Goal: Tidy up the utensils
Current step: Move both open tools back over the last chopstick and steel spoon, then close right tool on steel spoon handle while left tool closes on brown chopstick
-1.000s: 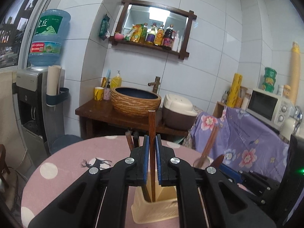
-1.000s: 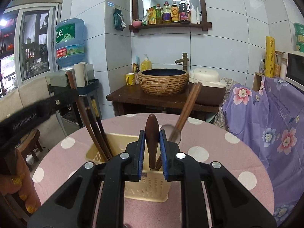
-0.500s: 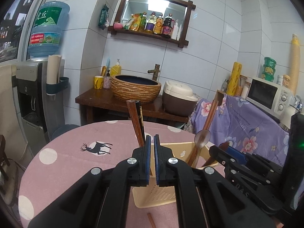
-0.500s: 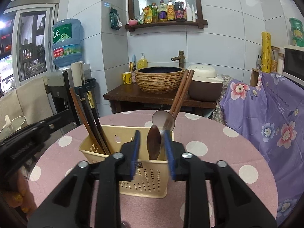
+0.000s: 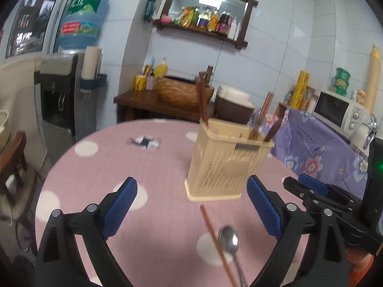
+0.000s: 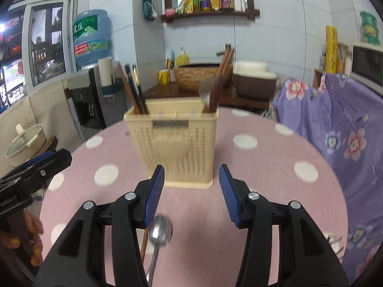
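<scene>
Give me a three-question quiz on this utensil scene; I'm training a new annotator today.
1. True or false: the metal spoon on the table lies inside the beige caddy.
2. What wooden item lies beside that spoon? A) chopstick B) ladle C) fork
3. Does the left gripper or the right gripper hold anything?

Key: 1. False; it lies on the table in front of the caddy. 2. A. 3. Neither; both sets of jaws are opening with nothing gripped.
</scene>
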`<control>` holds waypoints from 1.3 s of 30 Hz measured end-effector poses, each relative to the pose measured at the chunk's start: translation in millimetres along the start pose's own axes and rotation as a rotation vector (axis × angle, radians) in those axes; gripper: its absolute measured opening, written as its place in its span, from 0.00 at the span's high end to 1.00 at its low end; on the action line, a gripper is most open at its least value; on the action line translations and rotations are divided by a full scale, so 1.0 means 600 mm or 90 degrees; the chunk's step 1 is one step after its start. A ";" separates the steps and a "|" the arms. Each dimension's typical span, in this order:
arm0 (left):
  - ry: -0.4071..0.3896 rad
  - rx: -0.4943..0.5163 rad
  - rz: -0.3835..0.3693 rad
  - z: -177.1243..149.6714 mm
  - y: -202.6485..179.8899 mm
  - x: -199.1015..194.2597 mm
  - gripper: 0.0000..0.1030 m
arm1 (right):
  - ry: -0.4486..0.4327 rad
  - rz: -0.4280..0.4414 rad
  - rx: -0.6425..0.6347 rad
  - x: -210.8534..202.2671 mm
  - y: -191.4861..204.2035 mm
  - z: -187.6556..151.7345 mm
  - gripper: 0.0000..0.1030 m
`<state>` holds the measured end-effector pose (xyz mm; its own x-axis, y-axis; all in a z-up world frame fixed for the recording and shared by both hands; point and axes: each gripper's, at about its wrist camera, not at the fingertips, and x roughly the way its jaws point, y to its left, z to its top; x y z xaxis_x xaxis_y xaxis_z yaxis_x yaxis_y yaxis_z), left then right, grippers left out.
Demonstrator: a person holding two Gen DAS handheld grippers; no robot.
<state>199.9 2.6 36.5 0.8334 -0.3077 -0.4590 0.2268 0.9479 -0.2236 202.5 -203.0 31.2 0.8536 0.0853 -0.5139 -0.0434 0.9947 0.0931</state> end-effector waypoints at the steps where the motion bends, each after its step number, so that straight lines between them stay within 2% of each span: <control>1: 0.008 -0.001 0.013 -0.011 0.007 -0.002 0.10 | 0.016 0.004 0.008 0.001 -0.002 -0.019 0.52; 4: 0.028 -0.012 0.051 -0.053 0.027 -0.007 0.10 | 0.060 0.011 0.026 0.004 -0.003 -0.070 0.52; 7: 0.065 -0.033 0.044 -0.084 0.043 -0.005 0.10 | 0.091 0.008 0.033 0.006 0.000 -0.111 0.52; 9: 0.068 -0.038 0.055 -0.096 0.046 -0.007 0.10 | 0.105 0.006 0.041 0.010 0.004 -0.128 0.52; 12: 0.086 -0.022 0.074 -0.106 0.043 -0.002 0.10 | 0.130 0.013 0.046 0.018 0.016 -0.144 0.52; 15: 0.094 -0.010 0.077 -0.112 0.038 -0.001 0.10 | 0.166 0.027 0.034 0.031 0.038 -0.158 0.52; 18: 0.093 -0.017 0.076 -0.113 0.042 -0.003 0.10 | 0.178 0.026 0.018 0.037 0.054 -0.157 0.53; 24: 0.111 -0.032 0.065 -0.117 0.049 0.001 0.10 | 0.209 0.017 -0.002 0.057 0.076 -0.160 0.73; 29: 0.116 -0.029 0.067 -0.117 0.050 0.003 0.10 | 0.227 0.021 -0.013 0.068 0.092 -0.169 0.80; 33: 0.120 -0.022 0.068 -0.116 0.045 0.005 0.10 | 0.222 -0.001 -0.018 0.068 0.094 -0.172 0.93; 35: 0.122 -0.020 0.066 -0.116 0.043 0.007 0.10 | 0.223 0.003 -0.010 0.066 0.084 -0.171 0.93; 39: 0.129 -0.013 0.060 -0.116 0.033 0.012 0.10 | 0.216 -0.025 -0.001 0.054 0.053 -0.175 0.93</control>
<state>175.2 13.5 -31.3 0.7316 -0.2293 -0.6420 0.1404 0.9722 -0.1873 174.4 -162.6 -72.1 0.6329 0.0610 -0.7718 -0.0146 0.9977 0.0668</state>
